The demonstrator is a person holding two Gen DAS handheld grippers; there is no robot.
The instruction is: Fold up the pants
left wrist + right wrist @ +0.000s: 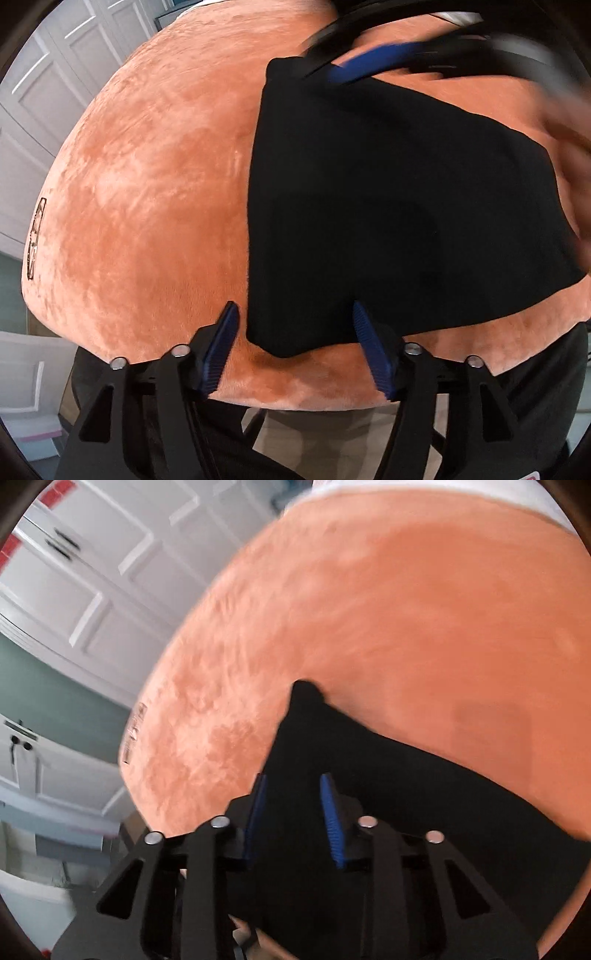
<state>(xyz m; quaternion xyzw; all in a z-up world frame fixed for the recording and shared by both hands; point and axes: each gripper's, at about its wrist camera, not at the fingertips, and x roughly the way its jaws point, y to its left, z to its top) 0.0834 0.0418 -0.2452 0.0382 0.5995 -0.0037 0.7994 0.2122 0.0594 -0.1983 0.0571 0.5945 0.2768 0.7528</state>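
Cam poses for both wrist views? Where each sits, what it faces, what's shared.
Left wrist: on the left hand-held gripper, open, looking down at the black pants on the orange plush cover; right hand-held gripper blurred at top.
Right wrist: on the right hand-held gripper, open over the pants, facing white cabinets.
Shared: pants, cover.

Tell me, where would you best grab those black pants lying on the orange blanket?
Probably the near corner of the black pants, approached low from the blanket's front edge. That corner sits between the open left gripper's fingers, and the cloth lies flat, so an edge pinches easiest.
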